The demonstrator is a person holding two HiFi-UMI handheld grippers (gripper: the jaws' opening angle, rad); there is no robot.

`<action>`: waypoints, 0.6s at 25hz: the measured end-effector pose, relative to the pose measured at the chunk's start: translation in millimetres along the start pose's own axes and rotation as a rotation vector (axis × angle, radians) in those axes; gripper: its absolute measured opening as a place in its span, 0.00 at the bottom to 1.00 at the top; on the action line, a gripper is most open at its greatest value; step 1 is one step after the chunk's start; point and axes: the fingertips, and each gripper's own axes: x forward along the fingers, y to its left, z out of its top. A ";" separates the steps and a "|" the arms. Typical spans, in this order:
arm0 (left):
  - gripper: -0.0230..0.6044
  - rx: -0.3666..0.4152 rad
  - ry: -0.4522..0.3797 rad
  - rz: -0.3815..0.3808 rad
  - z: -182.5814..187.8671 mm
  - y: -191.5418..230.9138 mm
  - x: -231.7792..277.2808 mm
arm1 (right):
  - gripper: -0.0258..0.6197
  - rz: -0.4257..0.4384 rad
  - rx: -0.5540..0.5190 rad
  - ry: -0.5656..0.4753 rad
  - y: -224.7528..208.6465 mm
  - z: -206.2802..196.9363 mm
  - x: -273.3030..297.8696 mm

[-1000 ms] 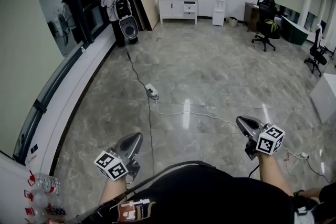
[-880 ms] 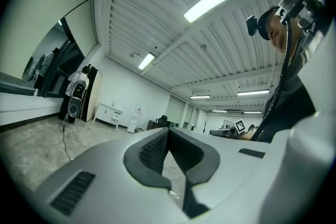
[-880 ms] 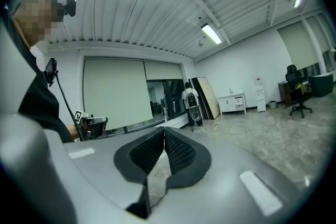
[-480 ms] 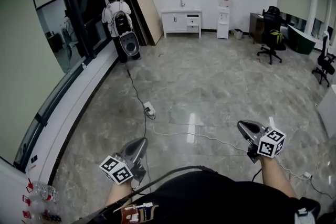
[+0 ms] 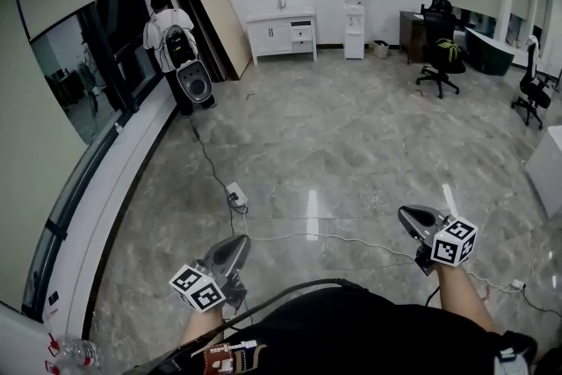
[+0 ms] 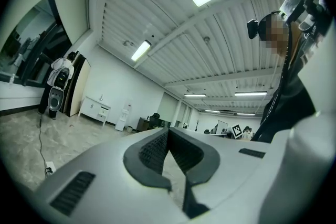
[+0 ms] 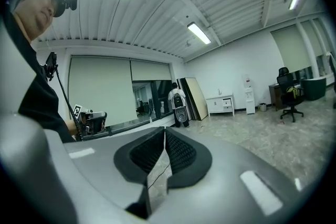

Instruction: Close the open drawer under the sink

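A white sink cabinet (image 5: 281,32) with a tap on top stands against the far wall, small in the head view. A drawer (image 5: 301,34) on its right side looks slightly pulled out; it is too far to be sure. The cabinet also shows in the left gripper view (image 6: 94,108) and the right gripper view (image 7: 221,104). My left gripper (image 5: 235,248) and right gripper (image 5: 413,218) are held low in front of my body, pointing level toward the room. Both are shut with nothing between the pads (image 6: 155,147) (image 7: 176,149), far from the cabinet.
A person with a backpack (image 5: 169,35) stands by a speaker (image 5: 195,86) and a leaning board (image 5: 218,9) at the left wall. A power strip (image 5: 235,198) and cables lie on the marble floor ahead. A water dispenser (image 5: 353,13) and office chairs (image 5: 439,48) stand at the back right.
I have walked forward: the power strip and cables have come nearer. Both grippers travelled along in the same pose and stayed shut.
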 end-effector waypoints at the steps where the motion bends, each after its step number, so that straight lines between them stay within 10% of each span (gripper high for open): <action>1: 0.04 0.001 0.005 -0.018 2.8 13.9 8.8 | 0.04 -0.012 -0.005 0.000 -3.9 2.7 11.2; 15: 0.04 0.011 0.026 -0.237 75.9 197.6 123.4 | 0.04 -0.175 -0.001 -0.030 -48.1 56.8 170.7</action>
